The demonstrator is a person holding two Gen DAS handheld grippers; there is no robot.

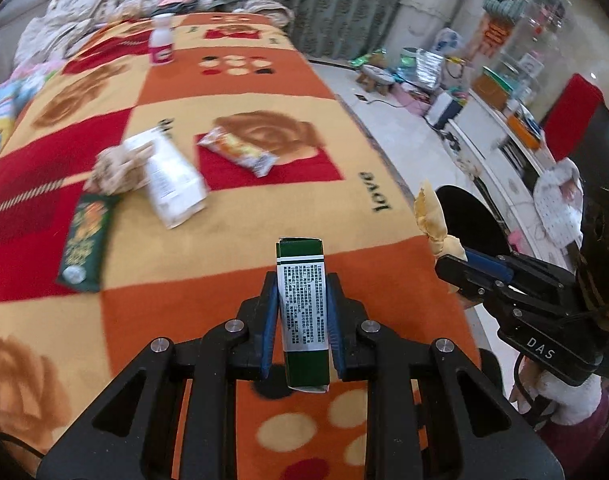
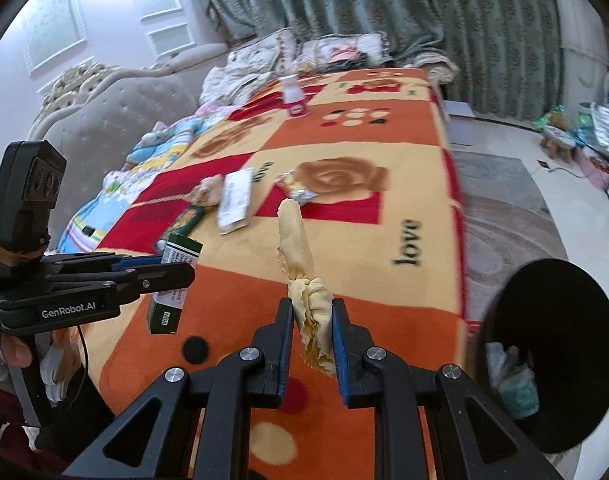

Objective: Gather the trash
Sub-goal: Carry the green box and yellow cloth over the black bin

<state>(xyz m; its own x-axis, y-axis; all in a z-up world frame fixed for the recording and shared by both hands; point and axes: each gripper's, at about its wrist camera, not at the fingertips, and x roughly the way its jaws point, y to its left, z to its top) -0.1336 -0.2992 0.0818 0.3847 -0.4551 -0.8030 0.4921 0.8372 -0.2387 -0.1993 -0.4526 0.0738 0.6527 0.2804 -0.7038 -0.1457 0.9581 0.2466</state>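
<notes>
Two loads held: left tongs [image 1: 301, 312] clench green box [image 1: 302, 300], right tongs [image 2: 312, 320] grasp yellow wrapper [image 2: 300, 256]. I'd clear the bed's [image 1: 224, 248] right edge, release over black bin [image 2: 552, 352].

Fuzzy woven blanket [image 1: 232, 248]; glossy card box [image 1: 302, 312]; crumpled yellow paper wrapper [image 2: 300, 264]; shiny foil packet [image 1: 236, 150]; matt black plastic bin [image 2: 552, 356].

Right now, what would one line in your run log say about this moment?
left gripper: shut on green box | right gripper: shut on yellow tissue | black bin: beside bed | still on blanket: white carton, snack packet, pink bottle
</notes>
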